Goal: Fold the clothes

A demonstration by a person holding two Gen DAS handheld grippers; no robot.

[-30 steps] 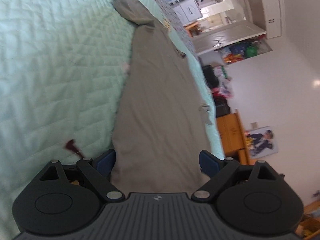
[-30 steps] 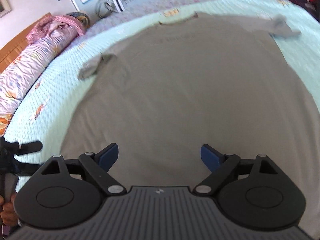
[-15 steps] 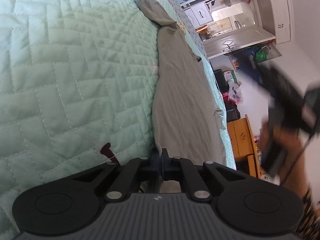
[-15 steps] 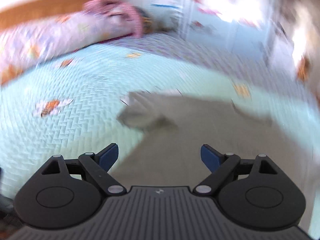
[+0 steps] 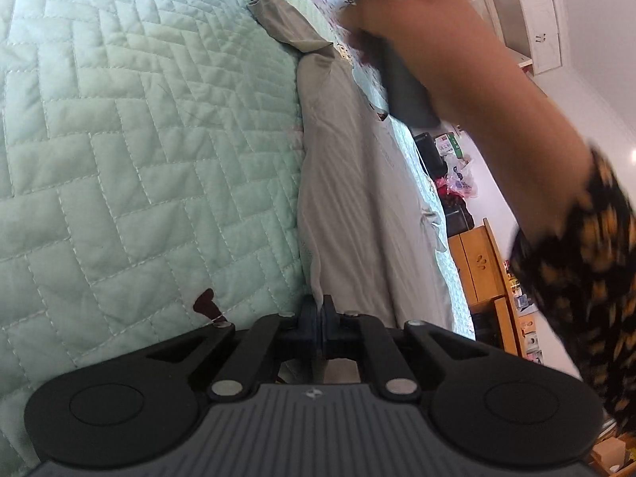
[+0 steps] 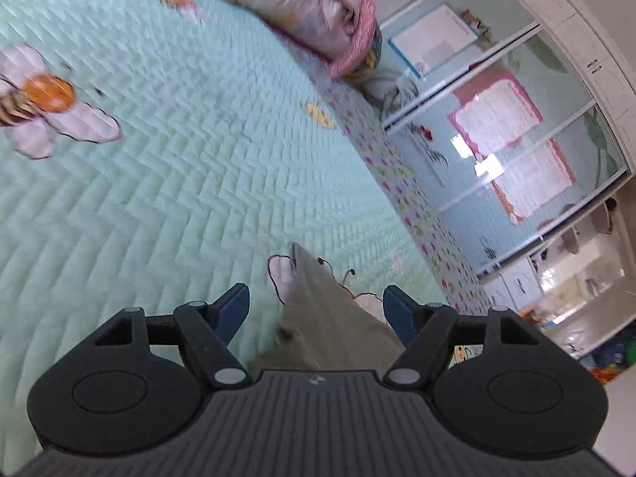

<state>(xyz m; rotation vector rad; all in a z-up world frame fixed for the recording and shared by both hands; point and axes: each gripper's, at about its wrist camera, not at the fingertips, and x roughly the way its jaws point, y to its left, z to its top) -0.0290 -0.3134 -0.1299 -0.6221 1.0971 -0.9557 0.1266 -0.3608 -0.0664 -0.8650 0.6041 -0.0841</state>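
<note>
A grey T-shirt (image 5: 357,206) lies spread flat on the mint quilted bedspread (image 5: 139,139). In the left wrist view my left gripper (image 5: 317,310) is shut on the shirt's near hem edge. A person's bare forearm (image 5: 477,79) with a dark patterned sleeve reaches across above the shirt toward its far sleeve (image 5: 286,24). In the right wrist view my right gripper (image 6: 316,310) has its jaws closing around a strip of the grey shirt (image 6: 326,318), which lies between the blue pads (image 6: 234,310) without touching them.
A rolled pink floral duvet (image 6: 318,8) lies at the head of the bed. Glass-fronted wardrobe doors (image 6: 516,139) with posters stand past the bed's edge. Wooden furniture (image 5: 477,262) and bags stand beside the bed in the left wrist view.
My left gripper has shut on the shirt's hem. My right gripper has swept across the bed, rolled over, and now straddles the shirt's far sleeve end; its arm has come into the left view.
</note>
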